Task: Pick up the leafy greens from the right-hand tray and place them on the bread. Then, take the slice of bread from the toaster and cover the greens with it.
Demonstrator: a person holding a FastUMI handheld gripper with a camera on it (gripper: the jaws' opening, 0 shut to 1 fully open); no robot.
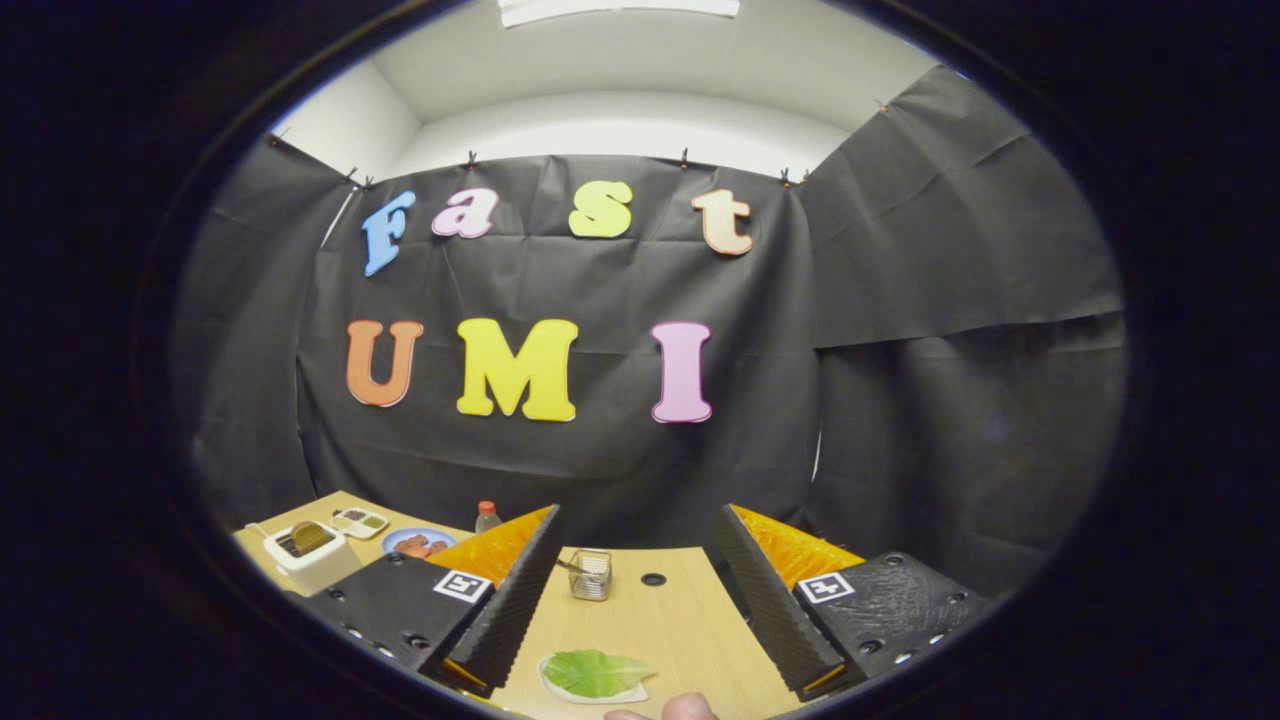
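Observation:
A green leaf (596, 671) lies flat on a pale slice of bread (628, 692) on the wooden table (680, 620), low between my fingers and close to their bases. My gripper (638, 518) is open and wide, raised above the table, with nothing between its fingers (515, 595). Off to the left beyond the left finger stands a white toaster (310, 560) with a slice of bread (308, 537) sticking up from its slot.
A small tray (361, 521) and a blue plate with food (419, 543) lie behind the toaster. A bottle (487, 515) stands near the left fingertip. A wire mesh holder (591, 575) and a table hole (653, 579) sit ahead. A person's fingertip (682, 708) shows by the bread.

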